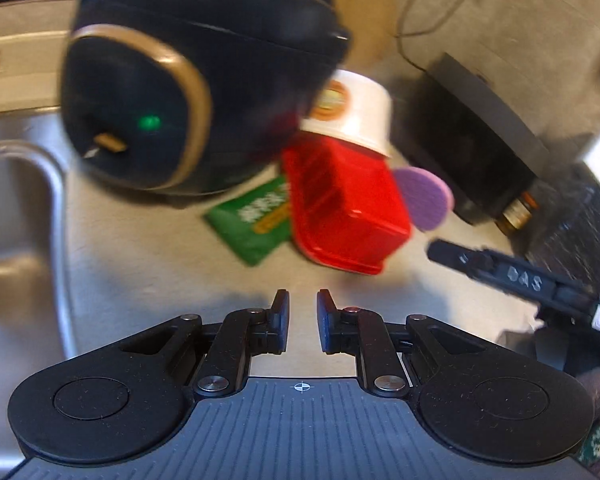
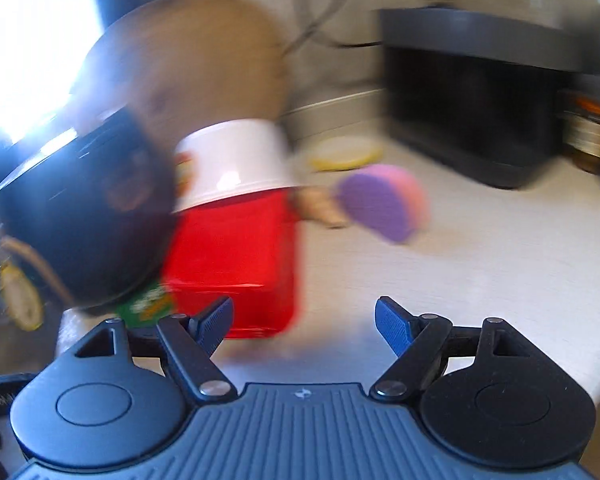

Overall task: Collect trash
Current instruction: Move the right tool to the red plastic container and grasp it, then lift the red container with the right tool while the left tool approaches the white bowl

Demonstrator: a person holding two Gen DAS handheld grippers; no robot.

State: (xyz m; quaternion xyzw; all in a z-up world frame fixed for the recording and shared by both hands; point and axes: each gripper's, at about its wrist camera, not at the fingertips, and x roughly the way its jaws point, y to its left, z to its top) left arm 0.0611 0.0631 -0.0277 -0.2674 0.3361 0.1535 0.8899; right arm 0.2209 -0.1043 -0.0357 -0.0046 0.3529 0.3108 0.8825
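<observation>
A red plastic container (image 1: 346, 206) lies on the counter with a white paper cup (image 1: 354, 114) against its far end. A green snack wrapper (image 1: 256, 220) lies flat beside it, partly under it. A purple round pad (image 1: 424, 198) lies to its right. My left gripper (image 1: 303, 318) hovers over the counter short of these, fingers a narrow gap apart, holding nothing. My right gripper (image 2: 304, 320) is open and empty, close to the red container (image 2: 236, 264), the cup (image 2: 232, 164), the wrapper (image 2: 148, 306) and the purple pad (image 2: 380, 206). My right gripper's arm (image 1: 520, 280) shows at the left view's right edge.
A large dark appliance (image 1: 188, 80) with a gold ring and green light stands behind the wrapper, also in the right view (image 2: 88, 220). A steel sink (image 1: 20, 220) lies at left. A black box (image 1: 480, 144) stands at right, with a brown jar (image 2: 592, 132) beside it. A yellow lid (image 2: 344, 154) lies further back.
</observation>
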